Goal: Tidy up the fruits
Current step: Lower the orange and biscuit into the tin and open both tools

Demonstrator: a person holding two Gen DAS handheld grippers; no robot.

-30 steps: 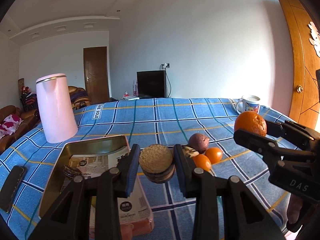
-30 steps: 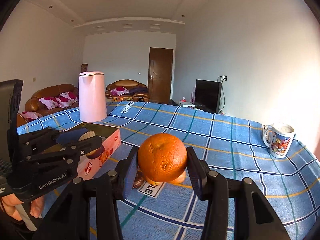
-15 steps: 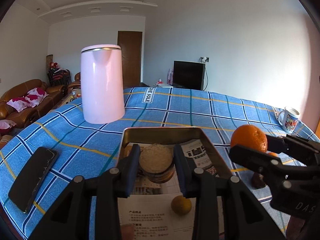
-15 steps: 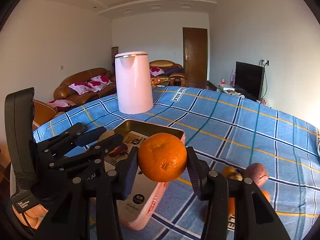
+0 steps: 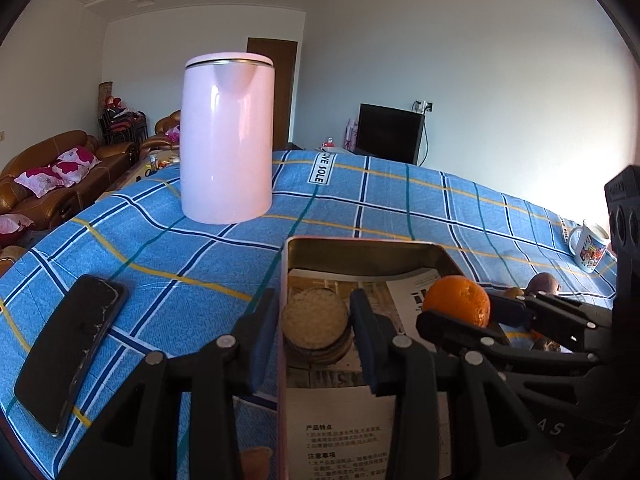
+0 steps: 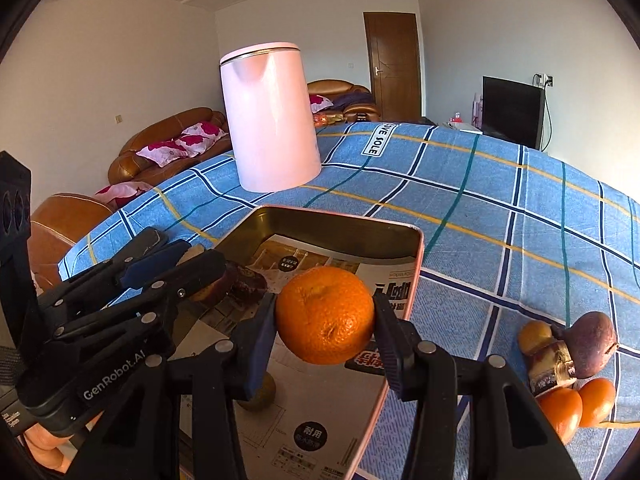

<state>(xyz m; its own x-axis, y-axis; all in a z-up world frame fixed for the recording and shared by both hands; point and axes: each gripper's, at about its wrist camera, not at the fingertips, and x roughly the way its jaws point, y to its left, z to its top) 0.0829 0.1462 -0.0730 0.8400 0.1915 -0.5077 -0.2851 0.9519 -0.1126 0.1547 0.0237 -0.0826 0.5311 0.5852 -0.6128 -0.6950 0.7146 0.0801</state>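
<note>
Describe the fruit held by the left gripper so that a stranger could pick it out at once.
Start at the pink kettle; nearer stands the open tin. Over it, the left gripper holds a round fruit, cut side up. It is pale and brown-skinned, unlike the orange beside it.

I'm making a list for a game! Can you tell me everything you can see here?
orange: 1, orange, held over tin
round brown fruit: 1, tan, held over tin
tin: 1, gold inside, on table
small yellow fruit: 1, inside tin
loose fruits: several, orange and purple-brown, right of tin
kettle: 1, pink, behind tin
phone: 1, black, left of tin
mug: 1, white, far right
tablecloth: 1, blue checked
left tool: 1, black
right tool: 1, black
</note>
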